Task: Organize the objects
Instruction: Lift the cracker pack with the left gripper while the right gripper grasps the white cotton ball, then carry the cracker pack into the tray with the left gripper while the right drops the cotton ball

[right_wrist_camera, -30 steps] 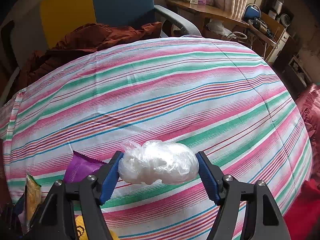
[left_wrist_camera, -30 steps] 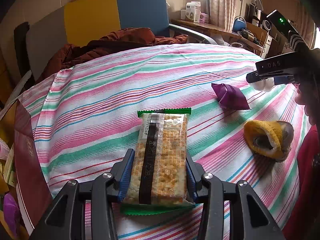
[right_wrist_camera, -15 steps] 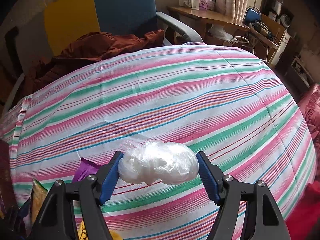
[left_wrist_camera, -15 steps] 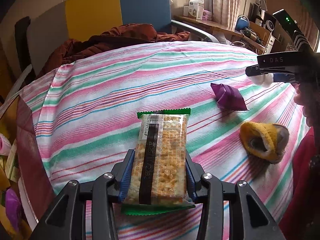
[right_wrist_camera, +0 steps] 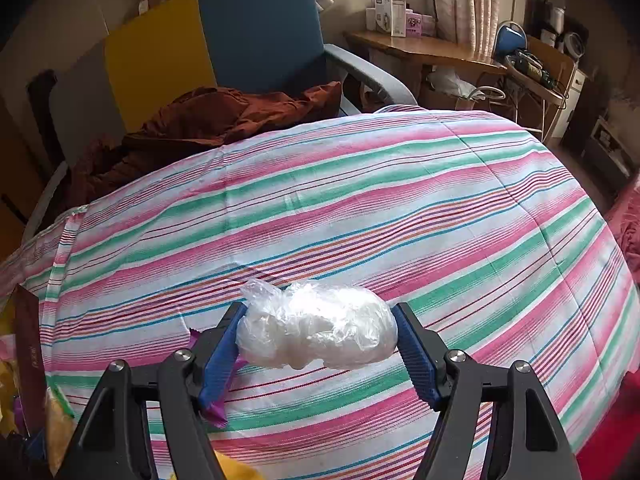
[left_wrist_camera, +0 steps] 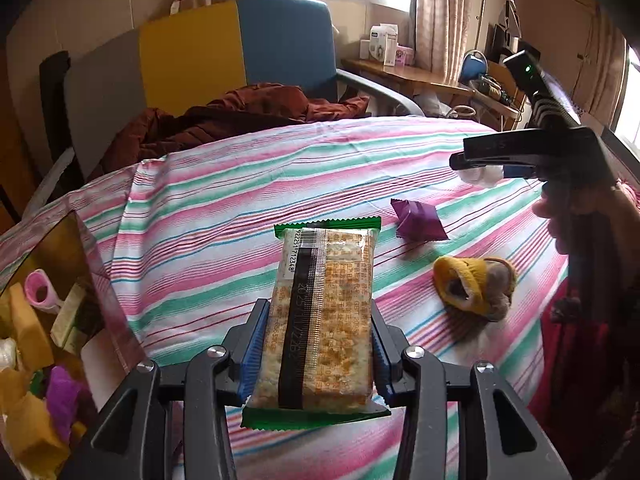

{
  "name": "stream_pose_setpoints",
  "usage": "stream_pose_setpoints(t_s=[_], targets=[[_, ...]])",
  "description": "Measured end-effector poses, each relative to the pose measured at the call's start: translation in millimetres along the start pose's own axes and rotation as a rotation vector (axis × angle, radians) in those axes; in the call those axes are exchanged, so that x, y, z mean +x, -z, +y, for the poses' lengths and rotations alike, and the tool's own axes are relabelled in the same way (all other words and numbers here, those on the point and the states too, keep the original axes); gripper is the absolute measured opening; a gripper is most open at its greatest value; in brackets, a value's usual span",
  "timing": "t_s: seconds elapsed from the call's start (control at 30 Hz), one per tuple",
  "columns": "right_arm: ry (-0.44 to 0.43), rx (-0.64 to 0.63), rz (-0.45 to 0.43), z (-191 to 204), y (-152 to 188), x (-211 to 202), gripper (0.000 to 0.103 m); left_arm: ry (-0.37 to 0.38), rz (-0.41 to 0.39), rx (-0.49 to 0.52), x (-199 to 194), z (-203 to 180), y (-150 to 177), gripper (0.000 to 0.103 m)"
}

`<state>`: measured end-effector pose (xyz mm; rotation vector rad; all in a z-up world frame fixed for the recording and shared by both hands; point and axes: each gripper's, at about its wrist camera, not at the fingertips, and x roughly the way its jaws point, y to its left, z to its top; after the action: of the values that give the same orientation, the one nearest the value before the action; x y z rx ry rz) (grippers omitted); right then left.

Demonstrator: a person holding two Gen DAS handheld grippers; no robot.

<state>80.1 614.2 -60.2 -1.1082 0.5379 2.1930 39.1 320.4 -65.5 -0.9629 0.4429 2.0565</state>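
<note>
Left wrist: a striped tablecloth point(left_wrist_camera: 224, 216) covers the table, a chair point(left_wrist_camera: 256, 52) behind. The left gripper point(left_wrist_camera: 316, 356) clamps a cracker packet point(left_wrist_camera: 324, 312). Right wrist: the right gripper point(right_wrist_camera: 316, 340) squeezes a plastic-wrapped white bundle point(right_wrist_camera: 320, 326), contents unclear.

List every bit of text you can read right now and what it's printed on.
"2025/11/22B": likely reading of the date code on the black strip of the snack bar wrapper held in the left gripper.
"92225171234": my best reading of the digits on its white barcode label.
Orange print on the wrapper: too small to read.
White boxes on the wooden desk: print blurred.
Plastic-wrapped bundle in the right gripper: no text.
</note>
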Motion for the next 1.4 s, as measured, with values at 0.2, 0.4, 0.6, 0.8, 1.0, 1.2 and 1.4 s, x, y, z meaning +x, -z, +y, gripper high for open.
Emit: stream_pose_setpoints(t_s=[0.2,0.4,0.6,0.8,1.0,1.2,1.4], targets=[[0.008,0.002,-0.005,-0.6,0.4,-0.6,0.074,-0.006,-0.03,-0.007,-20.9,3.5,3.8,0.045],[0.003,0.011,-0.018,-2.4,-0.2,-4.1,0.074,-0.011,-0.059,-0.02,-38.1,8.7,5.8,0.045],[-0.01,0.0,-0.033,1.5,0.2,-9.1,0.074,-0.023,-0.067,-0.042,-49.7,18.9,10.2,0.045],[-0.009,-0.037,-0.049,10.9,2.5,-13.1,0.074,-0.042,-0.079,-0.07,-63.0,34.3,16.5,0.045],[-0.011,-0.096,-0.06,25.8,5.3,-15.6,0.074,-0.066,-0.08,-0.121,-74.0,59.8,25.3,0.045],[-0.07,-0.126,-0.042,49.6,10.1,-24.2,0.074,-0.087,-0.081,-0.207,-84.6,95.7,38.8,0.045],[-0.179,-0.216,-0.059,105.4,22.9,-51.8,0.074,-0.136,-0.115,-0.313,-110.1,141.2,54.6,0.045]])
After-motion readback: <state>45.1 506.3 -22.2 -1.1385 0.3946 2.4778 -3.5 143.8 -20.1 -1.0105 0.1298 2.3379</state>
